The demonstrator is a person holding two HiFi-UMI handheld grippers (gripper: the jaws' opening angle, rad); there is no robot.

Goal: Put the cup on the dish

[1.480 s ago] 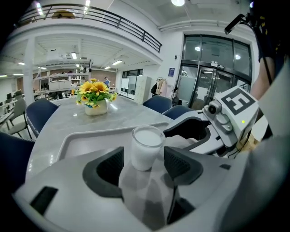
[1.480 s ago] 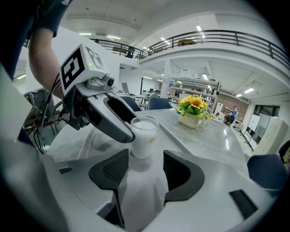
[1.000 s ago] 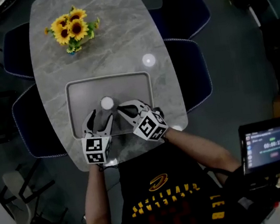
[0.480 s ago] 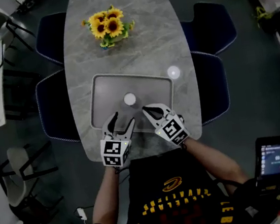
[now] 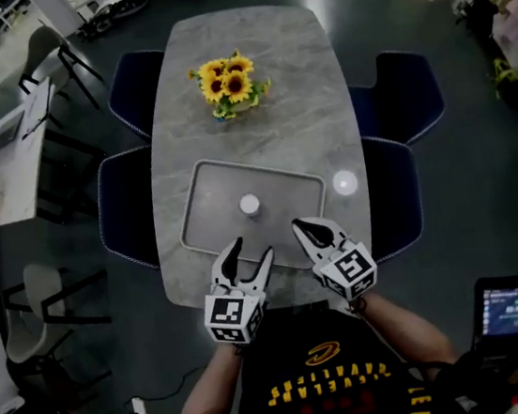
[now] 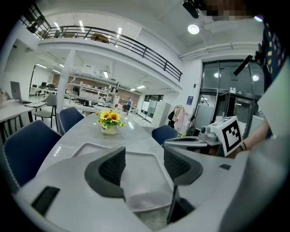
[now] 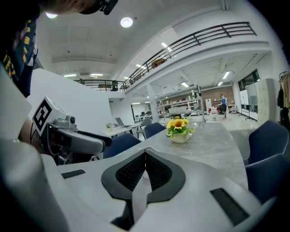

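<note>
Withdrawn from the tray [image 5: 206, 220] since the earlier frame: right hand-held gripper [image 5: 302, 228], jaws together, empty; left hand-held gripper [image 5: 252, 248], jaws apart, empty. Cup [image 5: 249, 204] stands on the tray. It is likely light, rigid and slippery; grip across its wall.

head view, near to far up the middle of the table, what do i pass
left tool → cup → sunflowers
</note>
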